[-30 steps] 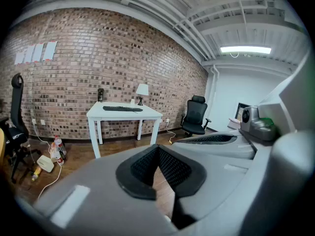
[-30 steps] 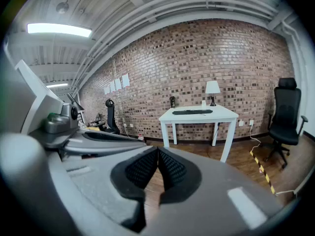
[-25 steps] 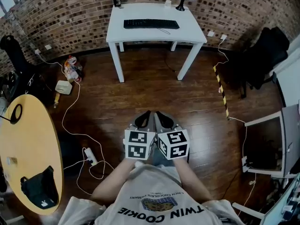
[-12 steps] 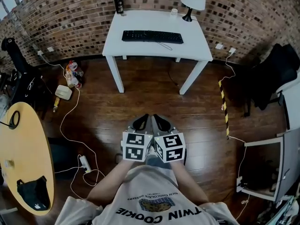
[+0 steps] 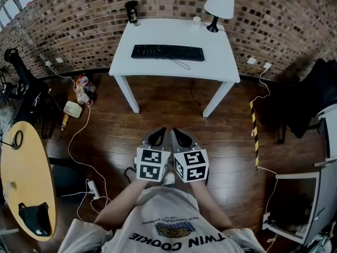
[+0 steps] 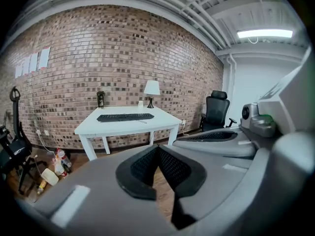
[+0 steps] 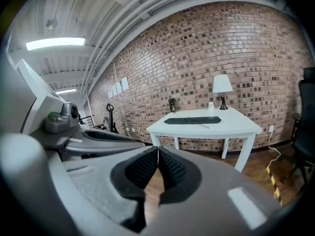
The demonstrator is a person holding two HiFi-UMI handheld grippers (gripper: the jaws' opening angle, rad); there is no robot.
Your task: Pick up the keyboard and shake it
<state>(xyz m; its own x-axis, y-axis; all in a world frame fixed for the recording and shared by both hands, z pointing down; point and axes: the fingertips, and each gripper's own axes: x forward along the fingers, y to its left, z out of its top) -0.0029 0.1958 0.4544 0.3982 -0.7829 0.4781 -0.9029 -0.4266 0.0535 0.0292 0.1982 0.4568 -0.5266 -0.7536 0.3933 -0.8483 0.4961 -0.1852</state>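
A black keyboard (image 5: 167, 52) lies flat on a white table (image 5: 210, 67) against the brick wall, its thin cable trailing toward the table's front. It also shows small and far off as the keyboard (image 6: 125, 117) in the left gripper view and the keyboard (image 7: 192, 120) in the right gripper view. My left gripper (image 5: 159, 134) and right gripper (image 5: 179, 135) are held side by side close to my chest, well short of the table. Both are shut with nothing between the pads. The left gripper (image 6: 158, 148) and right gripper (image 7: 157, 150) point toward the table.
A white lamp (image 5: 218, 7), a dark can (image 5: 131, 11) and a small cup (image 5: 196, 20) stand at the table's back. A yellow round table (image 5: 23, 183) is at left, an office chair (image 5: 310, 96) at right. Cables and a power strip (image 5: 92, 188) lie on the wood floor.
The white table and keyboard have drawn nearer and larger in the head view as I walk toward them. Both grippers stay shut and side by side in front of me.
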